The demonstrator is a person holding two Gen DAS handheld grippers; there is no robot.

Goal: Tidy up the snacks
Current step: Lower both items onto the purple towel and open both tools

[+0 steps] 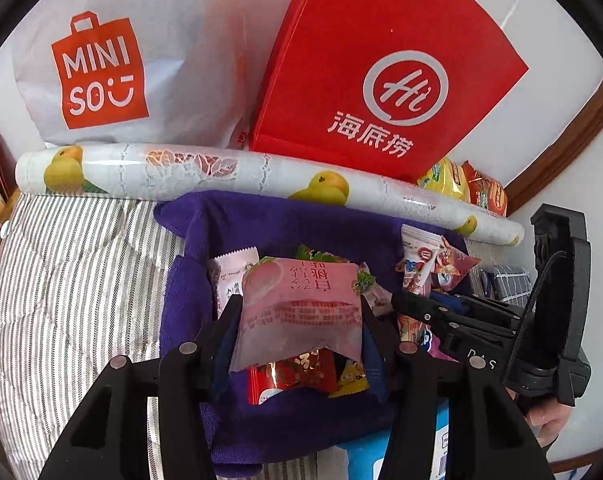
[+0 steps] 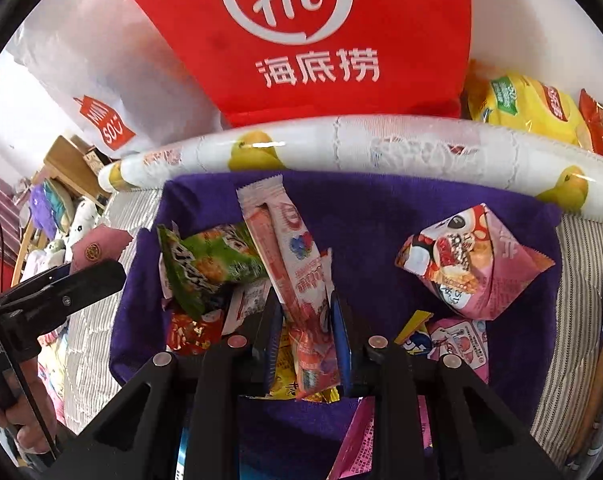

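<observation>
My left gripper is shut on a pink peach snack packet, held above a purple cloth strewn with several snack packets. My right gripper is shut on a long pink stick snack, also above the purple cloth. A green packet lies to the left of it and a pink triangular packet to the right. The right gripper shows at the right in the left wrist view. The left gripper shows at the left in the right wrist view.
A rolled fruit-print sheet lies across the back of the cloth. Behind it stand a white MINISO bag and a red Haidilao bag. Yellow and red snack bags sit at the back right. A striped bedcover lies left.
</observation>
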